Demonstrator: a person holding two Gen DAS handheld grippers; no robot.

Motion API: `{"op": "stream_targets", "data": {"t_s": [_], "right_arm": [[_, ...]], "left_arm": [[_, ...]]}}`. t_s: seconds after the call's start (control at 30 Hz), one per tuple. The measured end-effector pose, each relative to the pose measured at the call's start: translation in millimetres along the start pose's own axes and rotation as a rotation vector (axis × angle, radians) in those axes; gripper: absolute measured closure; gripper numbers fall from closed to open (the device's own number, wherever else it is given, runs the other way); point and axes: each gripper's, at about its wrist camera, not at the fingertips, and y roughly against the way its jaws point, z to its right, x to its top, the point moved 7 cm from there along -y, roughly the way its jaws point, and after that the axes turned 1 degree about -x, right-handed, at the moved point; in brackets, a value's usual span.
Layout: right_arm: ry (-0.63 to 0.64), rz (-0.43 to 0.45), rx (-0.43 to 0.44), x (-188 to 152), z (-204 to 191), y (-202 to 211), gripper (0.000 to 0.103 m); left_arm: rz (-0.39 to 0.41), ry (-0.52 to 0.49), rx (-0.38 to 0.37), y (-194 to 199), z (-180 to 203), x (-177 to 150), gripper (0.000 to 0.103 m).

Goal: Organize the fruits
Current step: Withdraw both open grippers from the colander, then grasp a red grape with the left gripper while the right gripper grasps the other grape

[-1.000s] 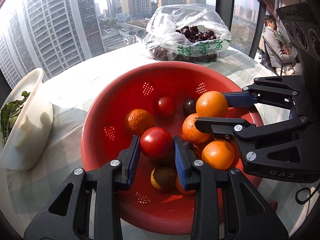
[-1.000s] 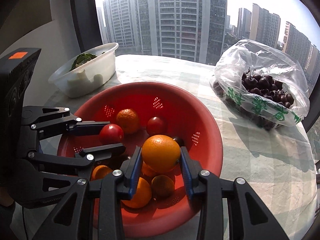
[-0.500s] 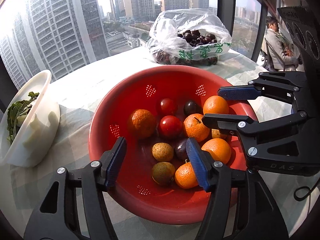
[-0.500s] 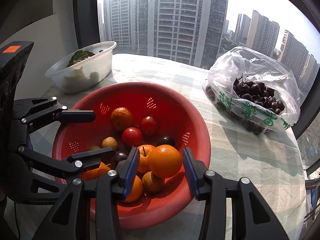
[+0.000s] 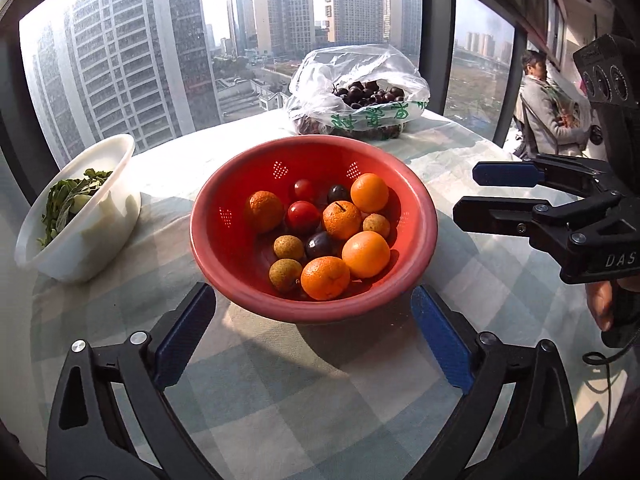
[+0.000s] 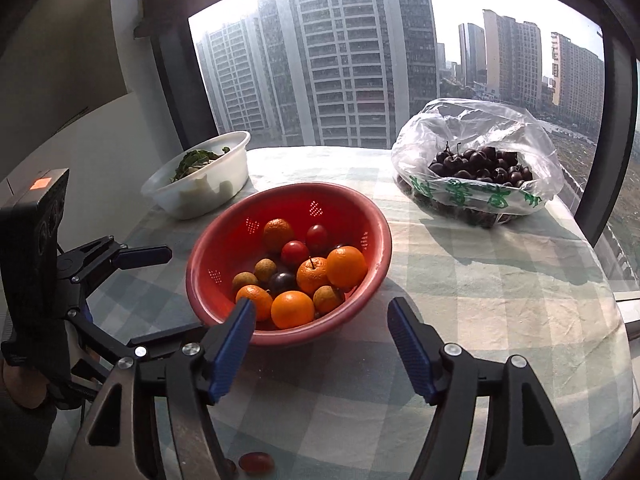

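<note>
Looking along my left gripper (image 5: 312, 328), I see its jaws spread wide and opening further, with nothing held; only checked tablecloth (image 5: 320, 400) and the near rim of the red colander (image 5: 420, 204) show between the blue pads. The colander sits just ahead of the fingertips, centred between them. Inside it lie oranges (image 5: 366, 254), two red tomatoes (image 5: 303, 216), dark plums (image 5: 319, 245) and small brown longans (image 5: 289, 247), all loose in the bowl. Ahead and to the left of this gripper stands a white tub (image 5: 116, 208) of greens. Beyond the colander, at the far edge of the table, is a clear bag of cherries (image 5: 360, 96). To the right, my other gripper (image 5: 468, 192) points in sideways, beside the colander's right rim, empty.

Switching to the right gripper (image 6: 322, 328), its jaws are partly apart and opening, gripping nothing. The colander's near rim (image 6: 288, 336) lies just ahead; the left pad overlaps the rim and an orange (image 6: 253, 302) in this view, though I cannot tell whether it touches. Ahead and right sits the cherry bag (image 6: 476, 168); ahead and left the white tub (image 6: 200, 196). One small tomato (image 6: 256, 462) lies on the cloth below the gripper, outside the colander. The left gripper (image 6: 160, 292) shows at my left, spread wide.
</note>
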Motion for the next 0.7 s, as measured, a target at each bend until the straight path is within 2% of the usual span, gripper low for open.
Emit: {"op": "stream_targets", "data": {"t_s": [0.17,0.23,0.4,0.43,0.47,0.53,0.63,0.7], "right_arm": [[-0.082,-0.014,0.024,-42,3,23,0.031],[-0.118,-0.020,0.020,-59,5,30,0.031],[-0.178,-0.029,0.005,-96,12,45,0.031],[-0.184,-0.033,0.007,-101,13,46,0.031],[-0.190,-0.038,0.008,-106,14,48,0.031],[-0.197,-0.044,0.005,-113,16,51,0.032],[-0.218,-0.041,0.004,-119,21,56,0.032],[-0.227,-0.037,0.006,-120,23,58,0.032]], "left_arm": [[-0.037,-0.057,-0.063,16,40,-38,0.001],[-0.076,-0.098,-0.100,16,59,-53,0.001],[-0.135,-0.178,-0.136,9,95,-83,0.002],[-0.141,-0.182,-0.145,8,99,-85,0.005],[-0.146,-0.186,-0.154,7,103,-87,0.015],[-0.161,-0.196,-0.167,6,109,-89,0.025],[-0.183,-0.206,-0.181,5,117,-93,0.049],[-0.193,-0.210,-0.183,2,117,-92,0.052]]}}
